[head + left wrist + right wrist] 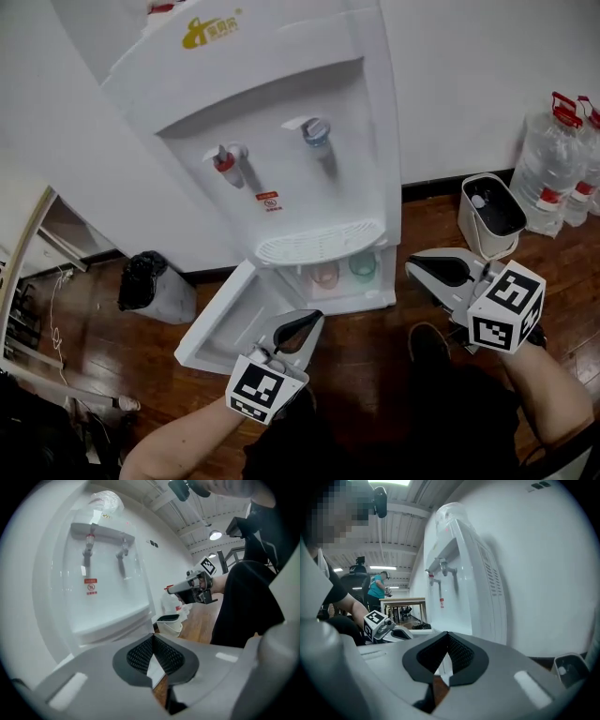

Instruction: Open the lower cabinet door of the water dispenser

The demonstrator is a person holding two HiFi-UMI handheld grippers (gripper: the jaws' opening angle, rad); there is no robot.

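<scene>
Cabinet door (220,323) lies open; pink cup (325,274) and green cup (363,266) stand inside.

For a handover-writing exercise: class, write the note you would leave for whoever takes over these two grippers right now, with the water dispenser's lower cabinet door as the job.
Left gripper: shut, empty, held in front of the dispenser, near the door.
Right gripper: shut, empty, off to the dispenser's right, touching nothing.
Things: water dispenser stands against the wall. Its lower cabinet door stands wide open, swung to the left. Two cups show inside.
Done: door open.
Left: nothing apparent.
</scene>
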